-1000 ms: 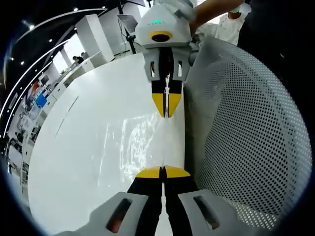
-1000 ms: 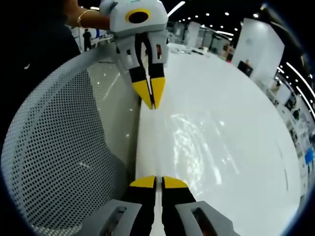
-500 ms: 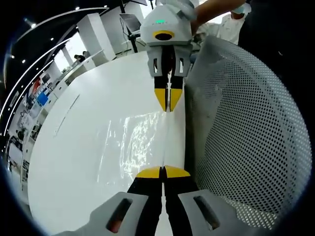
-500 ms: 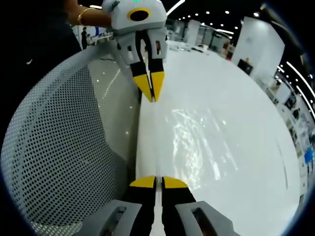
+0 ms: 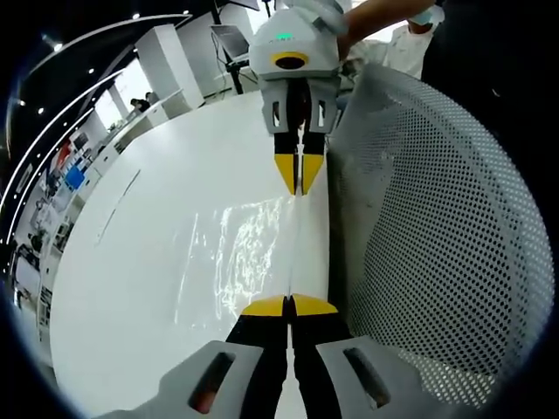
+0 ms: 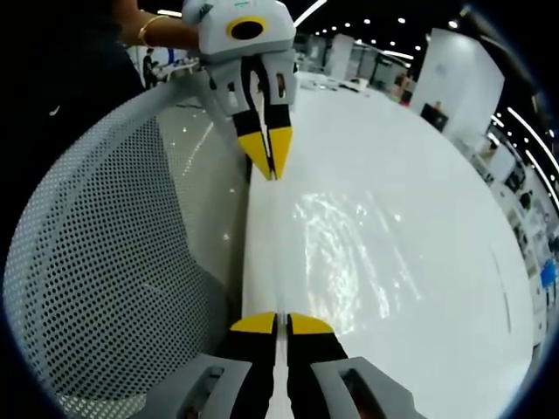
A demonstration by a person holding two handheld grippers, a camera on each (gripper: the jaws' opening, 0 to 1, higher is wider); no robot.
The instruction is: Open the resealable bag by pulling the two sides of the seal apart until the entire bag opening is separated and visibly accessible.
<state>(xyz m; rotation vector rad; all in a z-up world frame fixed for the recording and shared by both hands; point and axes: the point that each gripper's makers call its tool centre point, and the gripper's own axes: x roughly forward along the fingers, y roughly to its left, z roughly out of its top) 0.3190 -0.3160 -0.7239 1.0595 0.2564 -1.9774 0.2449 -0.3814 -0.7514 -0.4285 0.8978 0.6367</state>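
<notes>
The resealable bag (image 5: 437, 253), white with black dots, hangs stretched between the two claws above the white table (image 5: 157, 253). The left gripper (image 5: 289, 305) pinches one end of its top strip, and the right gripper (image 5: 298, 177) pinches the other end. To open it well, I think each claw should pull slowly sideways, away from the seal. No words can be read.

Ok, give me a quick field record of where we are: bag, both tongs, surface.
bag: white with a dotted mesh panel, held taut between the two tongs
seal edge: runs as one closed line, no opening seen
left tongs: shut on the bag edge
right tongs: shut on the bag edge at the opposite end
table: glossy white
task state: opening not yet separated
</notes>
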